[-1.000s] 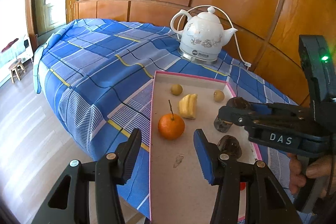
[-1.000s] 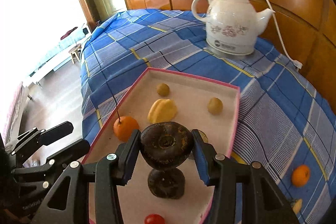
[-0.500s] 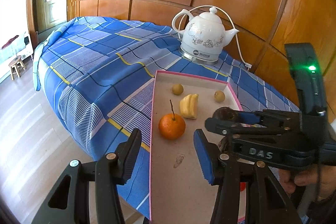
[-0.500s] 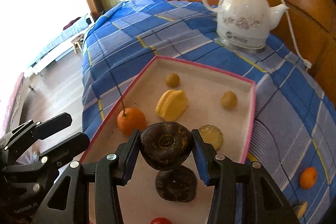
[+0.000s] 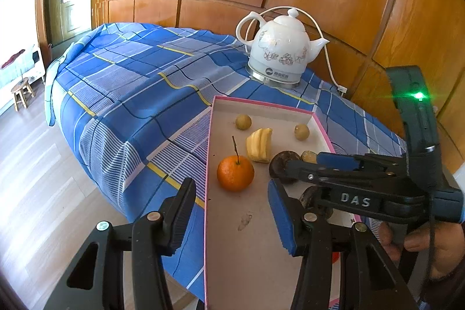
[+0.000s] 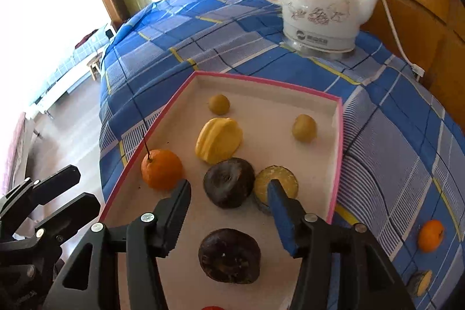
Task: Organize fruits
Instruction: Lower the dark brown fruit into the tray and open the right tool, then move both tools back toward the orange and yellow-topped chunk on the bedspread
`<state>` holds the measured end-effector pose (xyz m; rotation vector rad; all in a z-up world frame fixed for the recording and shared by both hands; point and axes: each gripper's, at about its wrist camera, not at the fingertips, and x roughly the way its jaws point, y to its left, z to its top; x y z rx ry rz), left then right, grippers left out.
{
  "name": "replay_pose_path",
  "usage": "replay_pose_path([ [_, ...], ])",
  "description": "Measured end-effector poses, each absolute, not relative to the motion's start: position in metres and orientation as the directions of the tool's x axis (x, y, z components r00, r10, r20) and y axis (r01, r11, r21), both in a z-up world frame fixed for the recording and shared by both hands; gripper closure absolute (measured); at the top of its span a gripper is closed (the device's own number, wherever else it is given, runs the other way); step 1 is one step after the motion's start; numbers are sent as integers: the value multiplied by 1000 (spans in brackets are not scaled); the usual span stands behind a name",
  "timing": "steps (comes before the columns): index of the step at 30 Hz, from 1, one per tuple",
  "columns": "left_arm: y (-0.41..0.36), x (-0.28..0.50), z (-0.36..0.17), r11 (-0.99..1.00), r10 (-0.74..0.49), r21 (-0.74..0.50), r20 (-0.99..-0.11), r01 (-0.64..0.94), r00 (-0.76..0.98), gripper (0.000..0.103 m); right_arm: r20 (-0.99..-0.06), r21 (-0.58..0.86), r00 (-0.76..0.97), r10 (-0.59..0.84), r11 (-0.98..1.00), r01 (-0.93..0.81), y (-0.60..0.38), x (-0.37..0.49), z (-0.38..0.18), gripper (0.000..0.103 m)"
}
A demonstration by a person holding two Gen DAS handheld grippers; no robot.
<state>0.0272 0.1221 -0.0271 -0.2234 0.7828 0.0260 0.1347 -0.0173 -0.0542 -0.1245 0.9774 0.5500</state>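
A pink-rimmed tray point(image 6: 337, 135) lies on the blue checked cloth. It holds an orange with a stem point(image 6: 161, 169), a yellow fruit point(image 6: 219, 140), two small tan fruits point(image 6: 219, 104) point(image 6: 304, 127), a halved fruit point(image 6: 280, 179) and two dark round fruits. One dark fruit point(image 6: 228, 183) rests on the tray floor between the tips of my right gripper point(image 6: 228, 188), whose jaws are opening, pads off it. The other dark fruit point(image 6: 229, 254) lies nearer, under the jaws. My left gripper point(image 5: 231, 185) hangs open and empty over the tray's left rim, before the orange point(image 5: 235, 173).
A white kettle point(image 6: 316, 7) with a cord stands behind the tray by the wooden wall. On the cloth right of the tray lie a small orange point(image 6: 431, 235) and a cut fruit half point(image 6: 420, 282). The table drops to the floor on the left.
The right gripper came down with the dark fruit and its jaws parted; the fruit now lies on the tray beside the halved fruit. The left gripper kept still.
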Motion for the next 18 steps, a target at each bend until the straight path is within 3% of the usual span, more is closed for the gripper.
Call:
replay_pose_path([
  [18, 105, 24, -24, 986, -75, -157, -700, -51, 711, 51, -756, 104, 560, 338, 907, -407, -81, 88, -30, 48],
])
